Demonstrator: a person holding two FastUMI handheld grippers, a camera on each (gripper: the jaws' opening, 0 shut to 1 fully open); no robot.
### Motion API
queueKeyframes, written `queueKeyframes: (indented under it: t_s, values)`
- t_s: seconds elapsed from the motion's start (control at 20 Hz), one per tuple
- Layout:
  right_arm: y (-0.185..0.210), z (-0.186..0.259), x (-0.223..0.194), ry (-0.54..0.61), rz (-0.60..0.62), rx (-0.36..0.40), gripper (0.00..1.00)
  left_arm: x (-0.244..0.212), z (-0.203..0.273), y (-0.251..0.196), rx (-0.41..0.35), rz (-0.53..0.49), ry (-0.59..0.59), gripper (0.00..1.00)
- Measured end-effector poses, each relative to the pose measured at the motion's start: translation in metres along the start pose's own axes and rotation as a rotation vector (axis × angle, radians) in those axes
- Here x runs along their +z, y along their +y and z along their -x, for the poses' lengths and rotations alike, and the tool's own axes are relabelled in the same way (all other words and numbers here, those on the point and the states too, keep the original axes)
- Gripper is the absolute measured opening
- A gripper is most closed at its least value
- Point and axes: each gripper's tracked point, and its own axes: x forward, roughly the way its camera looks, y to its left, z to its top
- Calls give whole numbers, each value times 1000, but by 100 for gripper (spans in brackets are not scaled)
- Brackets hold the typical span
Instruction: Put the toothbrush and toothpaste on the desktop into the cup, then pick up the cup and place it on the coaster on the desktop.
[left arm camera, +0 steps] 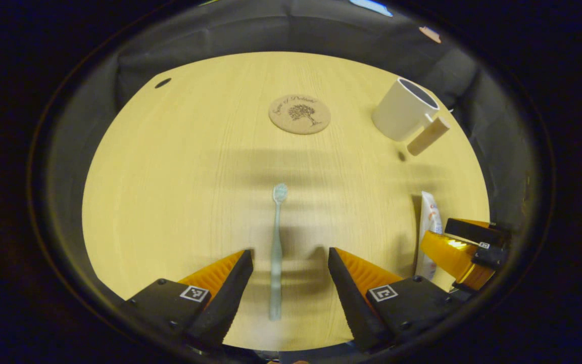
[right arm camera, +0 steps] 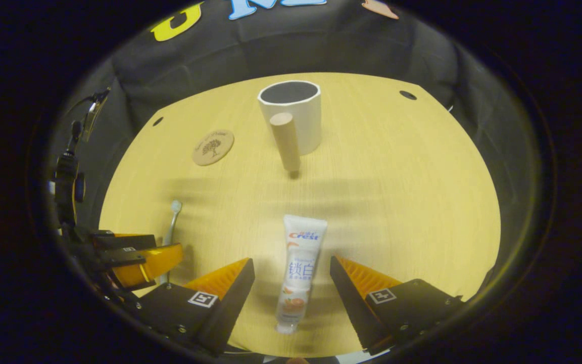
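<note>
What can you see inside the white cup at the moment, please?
In the right gripper view, the cup stands upright and its dark inner wall looks bare. The bottom is hidden by the rim. Toothbrush and toothpaste lie on the desktop.

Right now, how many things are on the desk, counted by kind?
Toothbrush: 1
Toothpaste tube: 1
Cup: 1
Coaster: 1
Total: 4, all lying or standing on the desk.
</note>
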Motion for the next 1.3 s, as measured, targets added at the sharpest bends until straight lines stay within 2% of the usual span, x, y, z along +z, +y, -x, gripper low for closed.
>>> queueKeyframes:
  t_s: [0.25,0.45,0.5,0.55,0.65,0.7,0.75,0.8,0.85,0.9,0.95,1.0,1.05,1.1,1.15,1.2,1.25,1.3]
  values:
    - [0,-12,-7,70,-22,-5,92,-9,-7,9,25,-9,57,99]
    - [2,-16,-20,158,-30,-4,94,-12,-6,17,64,-54,67,94]
    - [-1,-17,-18,148,-22,-13,95,-11,-5,17,64,-57,65,88]
    - [-2,-17,-19,146,-21,-21,88,-10,-6,17,65,-53,64,87]
    - [-5,-18,-21,158,-18,-31,83,-10,-6,19,70,-46,58,84]
    - [-8,-19,-21,160,-19,-39,82,-10,-4,20,72,-47,55,74]
    - [-8,-18,-21,167,-23,-35,73,-10,-6,23,75,-41,53,74]
    - [-9,-17,-19,169,-25,-33,73,-11,-8,25,77,-34,48,57]
    - [-13,-19,-21,170,-32,-45,68,-9,-5,26,81,-30,47,52]
    - [-13,-19,-23,177,-39,-46,55,-10,-4,26,77,-29,46,39]
    - [-14,-18,-23,181,-39,-39,50,-11,-4,26,73,-37,46,37]
    - [-16,-16,-22,181,-34,-37,49,-11,-4,28,79,-46,37,36]
    - [-15,-18,-25,179,-57,-42,40,-11,-2,28,79,-32,45,27]
    - [-14,-17,-24,173,-56,-37,36,-10,-2,28,74,-37,38,18]
    - [-15,-17,-23,166,-57,-42,36,-11,-2,28,74,-35,39,18]
    - [-14,-18,-23,160,-66,-40,27,-10,-2,28,71,-38,35,18]
    - [-14,-17,-22,155,-62,-30,27,-10,-3,28,70,-39,35,18]
    - [-14,-16,-20,145,-70,-22,27,-10,-2,27,64,-53,30,13]
